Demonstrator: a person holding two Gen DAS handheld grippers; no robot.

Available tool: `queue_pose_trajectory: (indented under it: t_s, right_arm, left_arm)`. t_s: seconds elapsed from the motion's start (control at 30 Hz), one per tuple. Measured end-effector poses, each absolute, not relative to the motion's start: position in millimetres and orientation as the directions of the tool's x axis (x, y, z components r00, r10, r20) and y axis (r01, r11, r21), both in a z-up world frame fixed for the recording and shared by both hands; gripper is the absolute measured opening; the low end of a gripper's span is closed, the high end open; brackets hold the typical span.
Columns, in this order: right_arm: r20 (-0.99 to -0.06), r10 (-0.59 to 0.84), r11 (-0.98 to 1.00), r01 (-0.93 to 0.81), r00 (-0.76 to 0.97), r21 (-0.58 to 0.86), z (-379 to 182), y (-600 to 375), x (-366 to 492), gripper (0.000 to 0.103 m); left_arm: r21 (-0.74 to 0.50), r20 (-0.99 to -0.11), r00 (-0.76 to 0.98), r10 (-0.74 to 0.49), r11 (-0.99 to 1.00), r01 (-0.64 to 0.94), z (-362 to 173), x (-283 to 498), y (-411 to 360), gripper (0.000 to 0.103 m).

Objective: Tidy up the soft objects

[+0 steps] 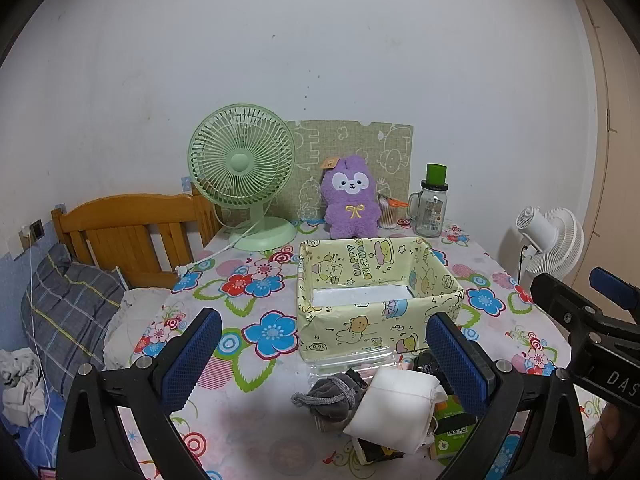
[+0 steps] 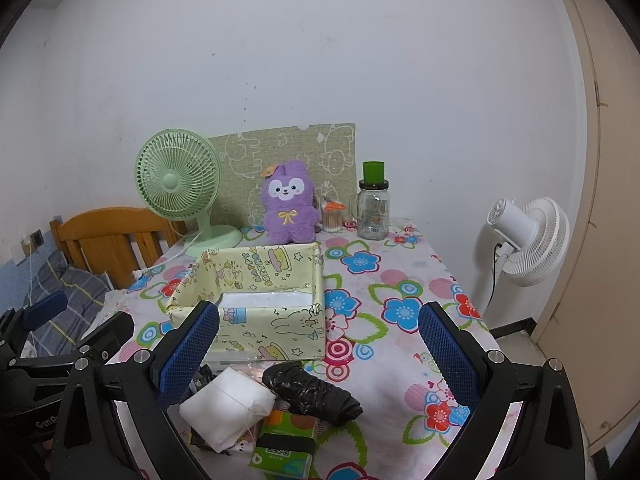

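Observation:
A yellow cartoon-print box [image 1: 376,300] stands open and empty on the flowered table; it also shows in the right wrist view [image 2: 256,304]. In front of it lies a pile: a white cloth pouch [image 1: 394,410] [image 2: 226,408], a grey drawstring pouch [image 1: 332,396], a black crumpled bag [image 2: 312,390] and a green tissue pack [image 2: 286,444] [image 1: 454,432]. My left gripper [image 1: 320,364] is open above the pile's left part. My right gripper [image 2: 320,356] is open above the pile. Both are empty.
At the table's back stand a green fan [image 1: 244,176], a purple plush [image 1: 352,204], a glass jar with a green lid [image 1: 432,208] and a cotton-swab tub [image 1: 388,212]. A wooden bed frame [image 1: 132,232] is left, a white fan [image 2: 524,240] right.

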State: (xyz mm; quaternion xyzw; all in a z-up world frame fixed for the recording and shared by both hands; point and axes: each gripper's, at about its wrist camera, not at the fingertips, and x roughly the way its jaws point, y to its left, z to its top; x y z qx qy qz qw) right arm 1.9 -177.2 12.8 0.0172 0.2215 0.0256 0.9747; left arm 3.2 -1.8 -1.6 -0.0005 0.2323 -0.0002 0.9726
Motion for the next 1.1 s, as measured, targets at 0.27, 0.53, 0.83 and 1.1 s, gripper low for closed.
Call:
queue_pose_trajectory:
  t_s: [0.27, 0.53, 0.83, 1.1]
  right_arm:
    - [-0.431, 0.058, 0.998, -0.042, 0.901, 0.047, 13.2, -178.0, 1.1, 0.101]
    - [-0.43, 0.056, 0.998, -0.04, 0.901, 0.046, 13.6, -178.5, 0.8, 0.101]
    - [-0.431, 0.053, 0.998, -0.037, 0.901, 0.045, 13.2, -178.5, 0.4, 0.101]
    - [-0.432, 0.052, 0.998, -0.036, 0.9, 0.044, 12.6, -178.5, 0.5, 0.101]
  left_arm:
    - [0.0, -0.452, 0.892, 0.0, 1.0, 0.0, -1.7, 2.9, -2.0, 0.103]
    - [0.001, -0.451, 0.893, -0.001, 1.0, 0.001, -2.0, 3.0, -1.6, 0.103]
    - [0.006, -0.455, 0.891, -0.002, 1.0, 0.005, -2.4, 3.4, -1.2, 0.103]
    - [0.007, -0.453, 0.891, -0.002, 1.0, 0.006, -2.7, 3.1, -2.0, 0.103]
